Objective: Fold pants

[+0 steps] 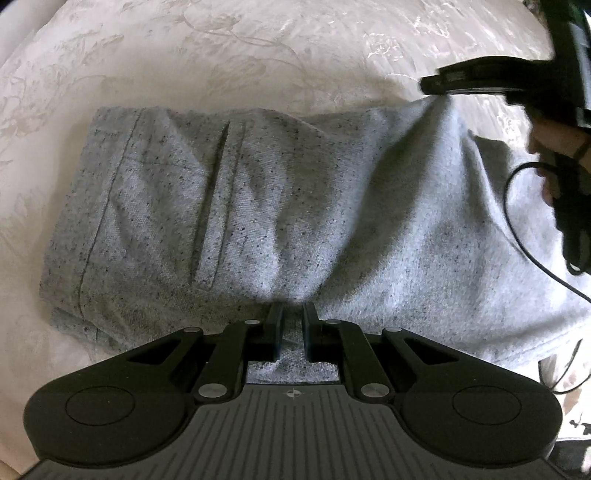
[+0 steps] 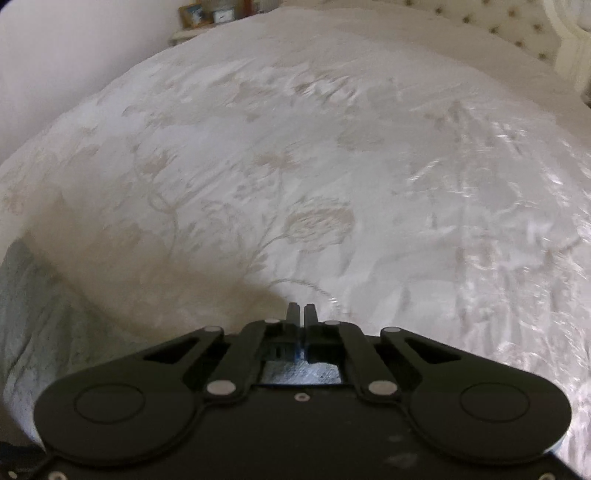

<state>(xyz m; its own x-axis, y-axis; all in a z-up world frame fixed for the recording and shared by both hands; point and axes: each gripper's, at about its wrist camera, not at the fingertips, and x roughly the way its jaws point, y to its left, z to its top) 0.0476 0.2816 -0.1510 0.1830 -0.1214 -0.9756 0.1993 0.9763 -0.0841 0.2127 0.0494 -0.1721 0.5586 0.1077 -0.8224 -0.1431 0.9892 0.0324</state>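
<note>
Black left claw (image 1: 291,314) with silver screws, ribbed grey base, black right claw (image 2: 300,314), thin black cable (image 1: 517,229)

Close downward wrist views, shared bedspread (image 1: 258,55)

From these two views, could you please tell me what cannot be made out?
- Pants: lower right part cut off by the left view's edge; underside hidden.
- Right gripper: fingertips blurred in the left view.
- Bedside shelf: its items too small in the right view.

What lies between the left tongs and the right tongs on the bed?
In the left wrist view, only grey pants span from the left tongs to the right tongs; each pinches a fold of them.
</note>
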